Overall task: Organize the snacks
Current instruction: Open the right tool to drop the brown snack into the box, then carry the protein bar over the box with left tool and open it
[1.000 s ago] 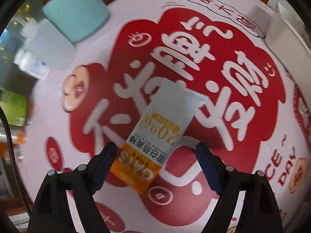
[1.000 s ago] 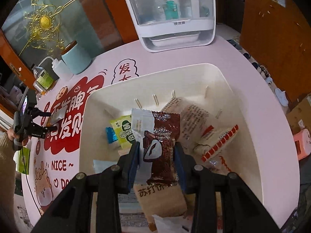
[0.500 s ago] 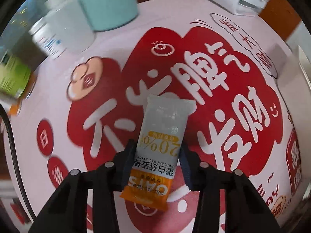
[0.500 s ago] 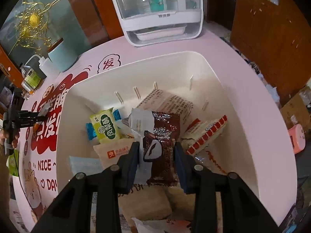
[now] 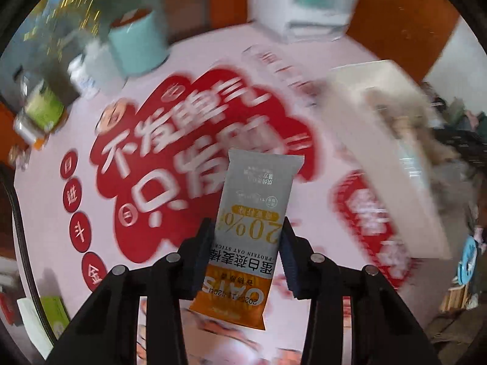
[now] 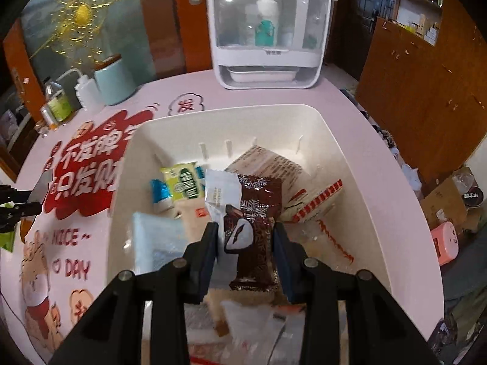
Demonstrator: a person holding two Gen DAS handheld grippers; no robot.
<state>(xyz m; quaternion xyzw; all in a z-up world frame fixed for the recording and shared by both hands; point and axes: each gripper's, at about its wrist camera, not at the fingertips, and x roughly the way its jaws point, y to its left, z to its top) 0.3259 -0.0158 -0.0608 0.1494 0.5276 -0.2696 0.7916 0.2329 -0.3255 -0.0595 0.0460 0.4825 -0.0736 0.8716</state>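
Left wrist view, left gripper [image 5: 246, 240] clamping one oat bar [image 5: 243, 231], right gripper [image 6: 246, 243] clamping one brown packet [image 6: 252, 231]

A lived-in home is showing ahead of the claw: wooden cabinets [image 6: 426, 70], cosmetics organizer [image 6: 268, 30], printed tablecloth [image 6: 76, 164].

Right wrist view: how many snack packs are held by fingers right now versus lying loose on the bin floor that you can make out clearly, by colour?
Held, brown chocolate pack in the right gripper: 1
Held, grey-and-orange oat bar in the left gripper: 1
Loose in the white bin, green-and-yellow pack: 1
Blue pack: 1
Red-and-white striped pack: 1
Total clearly told apart: 5; others are partly hidden.
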